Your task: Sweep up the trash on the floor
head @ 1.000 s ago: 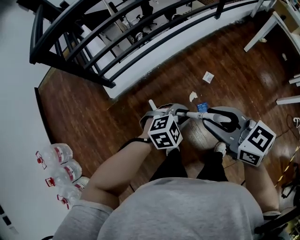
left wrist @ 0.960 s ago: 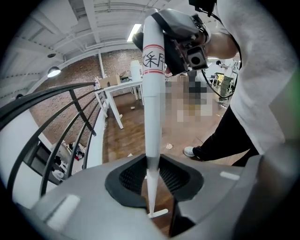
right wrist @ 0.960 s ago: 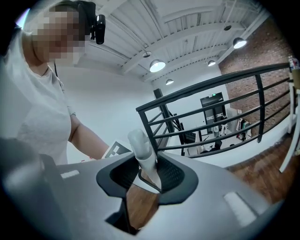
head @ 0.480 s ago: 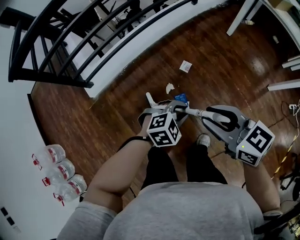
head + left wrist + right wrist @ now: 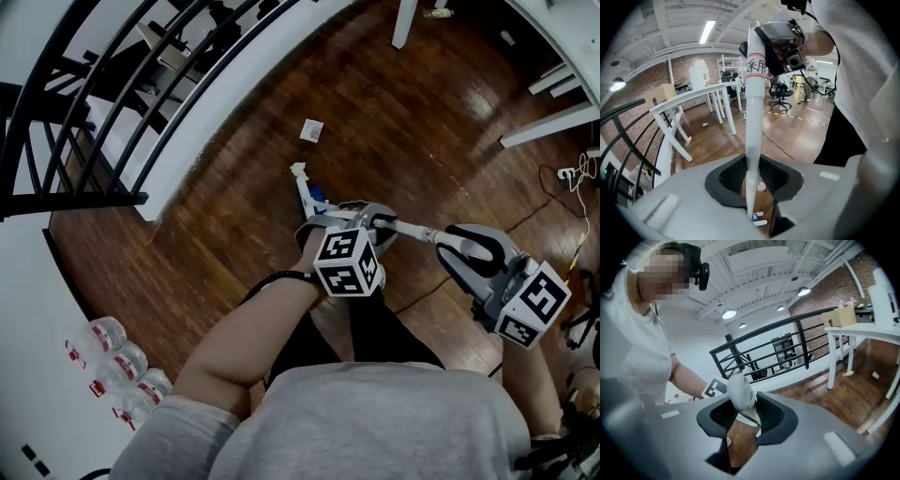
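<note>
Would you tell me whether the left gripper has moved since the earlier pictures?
Yes, rightward: the square white paper scrap on the floor lay up-right of the left gripper, and now lies up-left.

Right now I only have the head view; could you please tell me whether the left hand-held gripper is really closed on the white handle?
Observer: Yes. In the left gripper view the left hand-held gripper has the handle running up between its jaws, gripped.
Operator: Thank you. And the handle's other end?
Observer: The right gripper view shows the right hand-held gripper shut on its rounded top.
Operator: Is there anything on the handle itself?
Observer: A printed label wraps it near the top, seen in the left gripper view.
</note>
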A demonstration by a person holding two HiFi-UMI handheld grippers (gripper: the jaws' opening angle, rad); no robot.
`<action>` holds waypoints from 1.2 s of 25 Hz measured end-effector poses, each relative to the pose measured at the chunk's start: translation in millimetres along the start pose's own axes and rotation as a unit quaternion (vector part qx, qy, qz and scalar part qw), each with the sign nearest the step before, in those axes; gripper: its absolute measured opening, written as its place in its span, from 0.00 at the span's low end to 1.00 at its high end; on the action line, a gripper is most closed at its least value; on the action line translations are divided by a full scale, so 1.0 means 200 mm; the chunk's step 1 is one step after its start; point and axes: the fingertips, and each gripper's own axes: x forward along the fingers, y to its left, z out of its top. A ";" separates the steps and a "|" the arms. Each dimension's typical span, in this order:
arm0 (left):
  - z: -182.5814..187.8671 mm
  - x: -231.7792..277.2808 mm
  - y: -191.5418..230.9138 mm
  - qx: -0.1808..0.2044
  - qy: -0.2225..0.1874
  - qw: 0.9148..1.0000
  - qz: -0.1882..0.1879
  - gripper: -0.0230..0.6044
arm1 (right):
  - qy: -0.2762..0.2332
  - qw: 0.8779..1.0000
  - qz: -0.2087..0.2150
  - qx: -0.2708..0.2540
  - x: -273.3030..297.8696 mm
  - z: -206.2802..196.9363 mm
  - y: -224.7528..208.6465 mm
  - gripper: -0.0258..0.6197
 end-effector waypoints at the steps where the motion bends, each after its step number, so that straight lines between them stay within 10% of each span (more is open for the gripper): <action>1: 0.07 0.05 -0.02 0.007 -0.005 1.000 -0.007 0.16 | -0.003 1.000 -0.010 0.004 -0.08 -0.01 -0.03 0.22; 13: 0.66 0.38 -0.19 0.054 -0.032 0.996 -0.057 0.16 | -0.018 0.996 -0.081 0.016 -0.70 -0.06 -0.18 0.22; 30: 0.45 0.07 -0.01 0.060 -0.033 0.996 -0.054 0.16 | -0.023 0.998 -0.065 0.014 -0.35 0.20 -0.05 0.23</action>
